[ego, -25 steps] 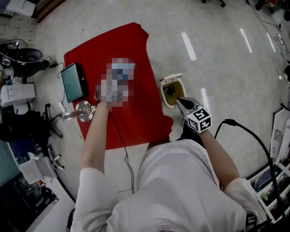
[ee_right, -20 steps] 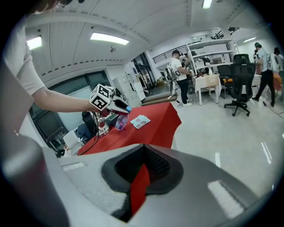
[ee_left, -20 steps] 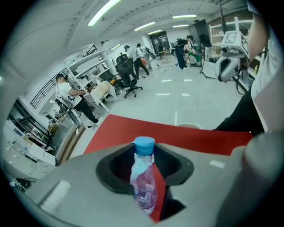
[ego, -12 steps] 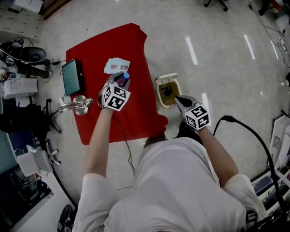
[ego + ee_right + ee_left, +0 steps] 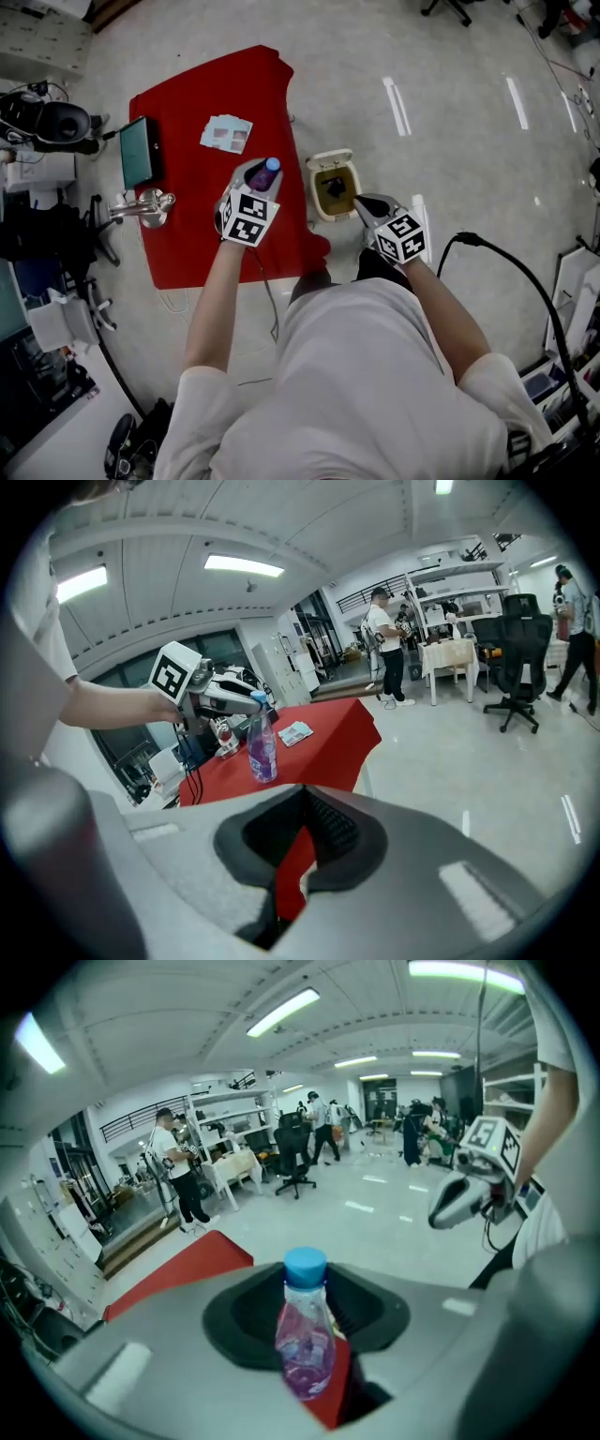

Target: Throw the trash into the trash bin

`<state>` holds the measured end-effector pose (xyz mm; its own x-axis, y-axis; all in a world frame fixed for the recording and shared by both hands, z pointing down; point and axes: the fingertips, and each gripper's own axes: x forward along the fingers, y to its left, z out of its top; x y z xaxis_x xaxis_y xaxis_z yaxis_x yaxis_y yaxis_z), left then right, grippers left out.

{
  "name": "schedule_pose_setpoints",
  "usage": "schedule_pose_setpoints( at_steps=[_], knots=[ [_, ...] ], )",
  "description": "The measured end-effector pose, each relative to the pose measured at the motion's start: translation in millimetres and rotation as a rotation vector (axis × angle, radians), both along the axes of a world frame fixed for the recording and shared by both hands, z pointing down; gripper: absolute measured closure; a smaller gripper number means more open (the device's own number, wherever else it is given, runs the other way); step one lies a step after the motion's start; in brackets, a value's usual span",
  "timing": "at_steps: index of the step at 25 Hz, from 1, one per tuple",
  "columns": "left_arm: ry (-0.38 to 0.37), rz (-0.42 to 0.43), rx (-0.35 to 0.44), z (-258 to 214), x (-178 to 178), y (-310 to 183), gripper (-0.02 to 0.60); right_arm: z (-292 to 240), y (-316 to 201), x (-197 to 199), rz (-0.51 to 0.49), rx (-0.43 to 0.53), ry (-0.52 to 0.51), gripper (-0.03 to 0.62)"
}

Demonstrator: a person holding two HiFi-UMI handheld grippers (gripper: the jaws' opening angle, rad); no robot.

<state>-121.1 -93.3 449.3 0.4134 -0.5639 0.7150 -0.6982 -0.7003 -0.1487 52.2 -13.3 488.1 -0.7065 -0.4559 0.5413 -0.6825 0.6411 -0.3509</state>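
A clear plastic bottle (image 5: 270, 169) with a blue cap and purplish residue (image 5: 305, 1335) stands upright between the jaws of my left gripper (image 5: 255, 183), which is shut on it over the right edge of the red cloth (image 5: 197, 112). The small beige trash bin (image 5: 316, 194) stands on the floor just right of the cloth, its lid up and something dark inside. My right gripper (image 5: 362, 203) hovers by the bin's right rim, shut and holding nothing (image 5: 302, 794). From the right gripper view, the left gripper (image 5: 246, 703) and the bottle (image 5: 262, 752) show at the left.
On the cloth lie a flat paper packet (image 5: 226, 133) and a dark tablet-like slab (image 5: 138, 152); a metal fixture (image 5: 141, 204) sits at its left edge. Cables run over the floor (image 5: 511, 272). Desks, chairs and people stand far off (image 5: 178, 1176).
My left gripper has lifted the bottle and carried it right, from the middle of the cloth to its right edge near the bin. The right gripper has drifted slightly left.
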Motion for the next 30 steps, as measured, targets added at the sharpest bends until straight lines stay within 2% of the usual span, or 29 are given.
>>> schedule_pose_setpoints(
  at_steps=[6,10,19,30],
  knots=[
    [0.071,-0.023,0.049,-18,46,14,0.436,-7,-1,18,-0.018,0.013,-0.005,0.592],
    [0.137,-0.054,0.050,-21,69,23,0.436,-9,-1,28,-0.028,0.012,0.002,0.592],
    [0.213,-0.145,0.002,22,99,35,0.436,12,-6,53,-0.032,-0.021,0.019,0.592],
    [0.269,-0.187,-0.058,71,144,39,0.436,41,-12,65,-0.045,-0.064,0.025,0.593]
  ],
)
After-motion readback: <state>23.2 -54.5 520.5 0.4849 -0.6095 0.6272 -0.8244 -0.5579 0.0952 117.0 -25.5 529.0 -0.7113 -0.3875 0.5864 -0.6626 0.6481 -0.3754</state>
